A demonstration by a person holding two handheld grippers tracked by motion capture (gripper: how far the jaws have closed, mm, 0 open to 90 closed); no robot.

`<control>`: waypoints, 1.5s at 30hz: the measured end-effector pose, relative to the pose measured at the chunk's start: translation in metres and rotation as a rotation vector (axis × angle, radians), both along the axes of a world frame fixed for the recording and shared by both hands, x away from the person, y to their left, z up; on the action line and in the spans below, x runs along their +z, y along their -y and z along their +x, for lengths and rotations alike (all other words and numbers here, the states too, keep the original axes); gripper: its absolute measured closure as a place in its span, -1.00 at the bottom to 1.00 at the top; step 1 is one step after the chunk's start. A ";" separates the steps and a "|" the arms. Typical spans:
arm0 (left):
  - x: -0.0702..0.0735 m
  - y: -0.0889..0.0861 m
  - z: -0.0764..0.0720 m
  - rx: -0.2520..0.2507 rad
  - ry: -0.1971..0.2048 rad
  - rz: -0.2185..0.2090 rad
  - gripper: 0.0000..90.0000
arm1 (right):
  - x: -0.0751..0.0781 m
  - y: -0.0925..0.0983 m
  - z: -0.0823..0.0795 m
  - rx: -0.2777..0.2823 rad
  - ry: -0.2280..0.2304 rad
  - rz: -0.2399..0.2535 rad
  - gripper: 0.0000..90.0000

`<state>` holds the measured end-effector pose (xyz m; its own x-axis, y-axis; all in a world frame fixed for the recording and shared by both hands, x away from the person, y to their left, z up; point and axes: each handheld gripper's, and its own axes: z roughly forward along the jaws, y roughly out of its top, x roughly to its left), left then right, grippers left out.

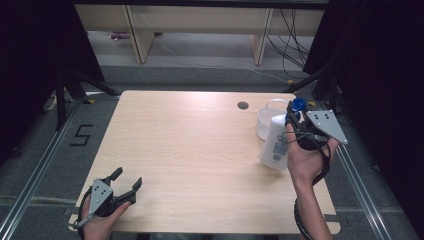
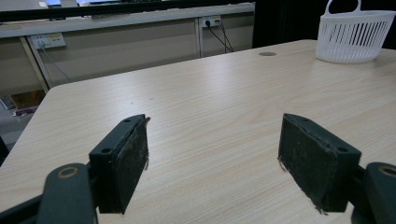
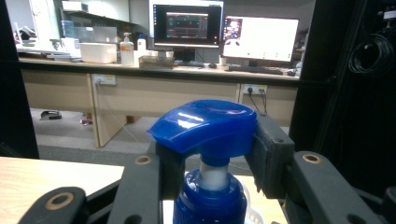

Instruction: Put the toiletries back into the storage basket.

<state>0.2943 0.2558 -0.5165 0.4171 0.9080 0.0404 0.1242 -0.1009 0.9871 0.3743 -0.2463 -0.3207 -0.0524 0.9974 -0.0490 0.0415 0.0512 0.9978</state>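
Note:
A white spray bottle (image 1: pixel 276 142) with a blue trigger head (image 3: pixel 205 126) hangs tilted above the table's right side, just in front of a white basket (image 1: pixel 265 122). My right gripper (image 1: pixel 294 120) is shut on its blue head and neck; in the right gripper view both black jaws press the head from either side. At the table's front left corner my left gripper (image 1: pixel 127 182) rests in a hand, its jaws wide apart. Nothing lies between its two pads (image 2: pixel 133 161), with bare wood showing behind them.
The light wooden table (image 1: pixel 200 150) has a round cable hole (image 1: pixel 243 105) near its far edge. The white basket (image 2: pixel 355 35) stands at the far right. Dark curtains, tripod legs and desk legs surround the table; monitors (image 3: pixel 224 32) stand on a desk beyond.

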 end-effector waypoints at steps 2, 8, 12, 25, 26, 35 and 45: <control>0.000 0.000 0.000 0.001 0.002 -0.002 -0.47 | 0.000 0.002 0.000 -0.008 -0.001 0.007 0.34; 0.000 0.000 0.001 -0.001 0.005 -0.003 -0.47 | 0.002 0.006 -0.001 -0.019 0.004 0.011 0.34; 0.000 0.000 0.000 0.000 0.002 -0.001 -0.47 | 0.004 0.010 -0.001 -0.025 0.008 0.013 0.34; 0.000 0.000 0.000 -0.001 -0.001 0.001 -0.47 | 0.010 0.014 0.002 -0.034 0.018 0.016 0.34; 0.000 0.000 0.000 0.000 0.000 0.000 -0.47 | 0.010 0.014 0.003 -0.034 0.020 0.017 0.34; 0.000 0.000 0.000 0.000 0.001 0.000 -0.47 | 0.016 0.015 0.007 -0.036 0.039 0.009 0.34; -0.001 0.000 0.001 -0.002 0.000 0.001 -0.47 | 0.023 0.014 0.013 -0.035 0.048 0.017 0.35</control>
<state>0.2948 0.2563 -0.5170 0.4193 0.9069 0.0415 0.1243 -0.1026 0.9869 0.3869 -0.2599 -0.2975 -0.0156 0.9993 -0.0338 -0.0047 0.0338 0.9994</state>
